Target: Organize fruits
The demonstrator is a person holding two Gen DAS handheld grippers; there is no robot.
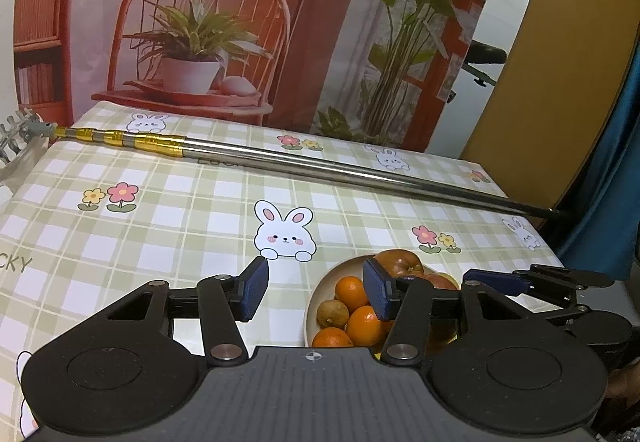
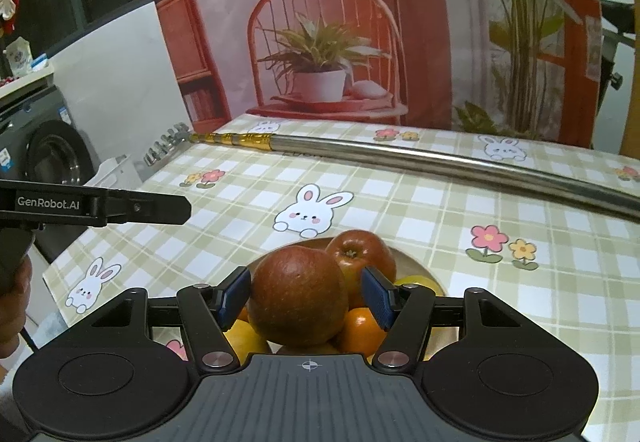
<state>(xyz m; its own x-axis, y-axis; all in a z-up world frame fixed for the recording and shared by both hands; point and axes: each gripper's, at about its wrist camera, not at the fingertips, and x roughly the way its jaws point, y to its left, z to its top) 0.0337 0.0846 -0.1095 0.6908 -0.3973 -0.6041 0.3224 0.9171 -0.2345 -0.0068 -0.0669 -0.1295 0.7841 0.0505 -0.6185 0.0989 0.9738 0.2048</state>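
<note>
A cream bowl (image 1: 320, 284) of fruit stands near the front of the checked tablecloth, with oranges (image 1: 352, 290), a brownish-green fruit (image 1: 332, 314) and red apples (image 1: 400, 262). My left gripper (image 1: 316, 294) hovers just left of the bowl, open, with nothing between its pads. In the right wrist view a big red apple (image 2: 296, 294) sits atop the pile, between the pads of my right gripper (image 2: 306, 296). The left pad is at the apple's side; a narrow gap shows at the right pad. A second apple (image 2: 360, 254) lies behind it.
A long telescopic metal pole (image 1: 320, 166) with gold sections lies across the far half of the table (image 1: 180, 226). A printed backdrop stands behind the table. A washing machine (image 2: 52, 158) is off the table's left side. A hand (image 2: 12, 302) holds the left gripper's handle.
</note>
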